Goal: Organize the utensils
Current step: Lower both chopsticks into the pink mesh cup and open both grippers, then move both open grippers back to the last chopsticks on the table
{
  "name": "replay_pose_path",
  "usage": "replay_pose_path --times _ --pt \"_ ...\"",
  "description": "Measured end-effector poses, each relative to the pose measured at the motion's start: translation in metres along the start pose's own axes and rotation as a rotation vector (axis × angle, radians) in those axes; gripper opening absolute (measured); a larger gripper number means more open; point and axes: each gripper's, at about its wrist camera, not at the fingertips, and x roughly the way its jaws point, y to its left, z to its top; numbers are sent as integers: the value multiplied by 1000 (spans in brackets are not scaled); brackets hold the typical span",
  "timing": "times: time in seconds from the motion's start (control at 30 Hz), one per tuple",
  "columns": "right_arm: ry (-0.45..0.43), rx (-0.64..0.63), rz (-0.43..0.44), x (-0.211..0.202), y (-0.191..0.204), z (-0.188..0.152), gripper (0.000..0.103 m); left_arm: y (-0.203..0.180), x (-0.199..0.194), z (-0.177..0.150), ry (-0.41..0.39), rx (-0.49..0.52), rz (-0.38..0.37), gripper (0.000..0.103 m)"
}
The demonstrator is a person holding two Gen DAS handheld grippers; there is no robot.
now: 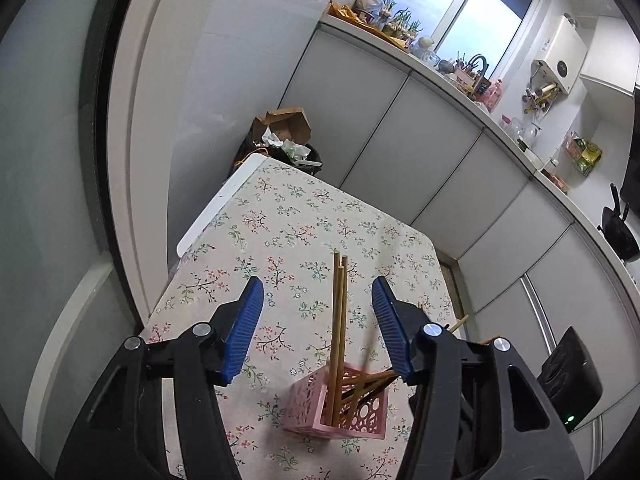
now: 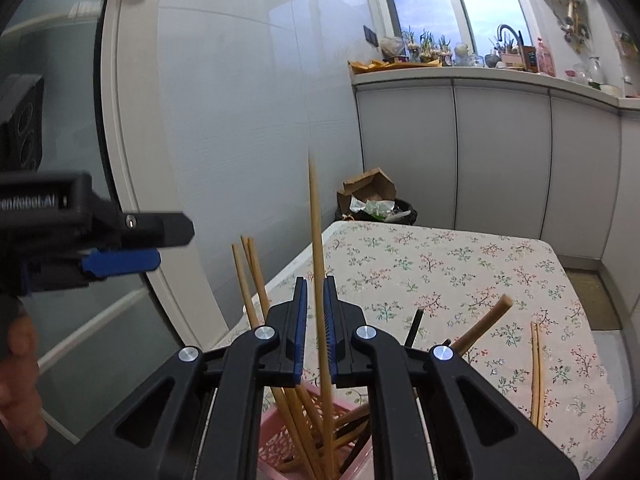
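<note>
A table covered by a floral cloth fills the space ahead of both grippers, with grey cabinet fronts running behind it and a cluttered counter above them under a window. Past the table's far corner stands a black bin stuffed with cardboard and paper.

The pink holder, a square perforated basket, stands on the cloth directly below and slightly ahead of the left gripper, lying between the lines of its two fingers. The left gripper hangs above it with its blue pads spread wide and nothing between them. In the right wrist view this same gripper appears side-on at the left edge, gripped by the person's hand.

The right gripper sits right over the holder, which shows only as a pink rim under its fingers. Its pads are drawn close together on a single wooden chopstick that stands nearly upright, its thin tip rising well ahead of the fingertips and its lower end reaching down into the holder.

Other chopsticks already stand in the holder: a pair leans upright between the left gripper's fingers, and several more, wooden and dark ones, fan out to the right gripper's left and right. One loose pair of chopsticks lies flat on the cloth, well to the right of the right gripper.
</note>
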Motion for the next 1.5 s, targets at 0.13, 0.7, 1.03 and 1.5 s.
replay_pose_path --times 0.13,0.7,1.03,1.5 --pt "16 17 7 -8 -5 4 9 -4 -2 0 -3 7 -8 53" --pt "-127 427 -151 -144 -171 72 26 -90 -16 -24 -8 207 -103 53" --pt "75 573 -300 -144 -265 33 31 -192 15 -103 152 450 -158 53" --pt "198 730 -391 -149 -342 -14 38 -235 190 -168 440 498 -28 57"
